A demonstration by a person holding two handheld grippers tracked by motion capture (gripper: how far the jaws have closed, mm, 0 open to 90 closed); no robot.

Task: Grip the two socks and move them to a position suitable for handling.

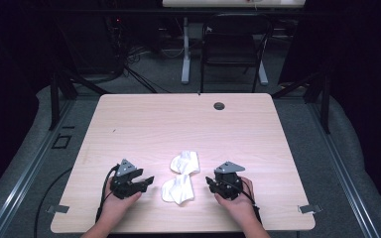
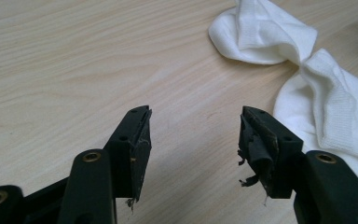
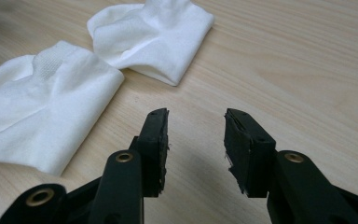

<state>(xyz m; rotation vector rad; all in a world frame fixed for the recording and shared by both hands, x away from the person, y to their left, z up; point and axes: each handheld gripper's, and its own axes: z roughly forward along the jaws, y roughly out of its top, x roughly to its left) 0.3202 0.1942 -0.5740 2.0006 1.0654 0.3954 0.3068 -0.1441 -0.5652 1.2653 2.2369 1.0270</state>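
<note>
left gripper (image 1: 146, 181): jaws apart, nothing between them, low over the table (image 1: 144, 124), tips aimed inward at the cloth
right gripper (image 1: 209, 182): jaws apart, empty, mirrored pose, tips also aimed inward
near sock (image 1: 177, 190): white, crumpled, lies between the two grippers, closer to the front edge
far sock (image 1: 185, 161): white, folded over, just beyond the near one; they look to touch or nearly touch
key relation: near sock sits inboard of both tools, roughly level with the tips; left gripper view puts cloth just right of its right jaw, so left looks marginally nearer
long axis: hard to call on either, both bunched; pair as a whole runs front-to-back
room: bare wood left, right and far side; front edge is close behind the hands
likely next: short inward reach, either side
</note>
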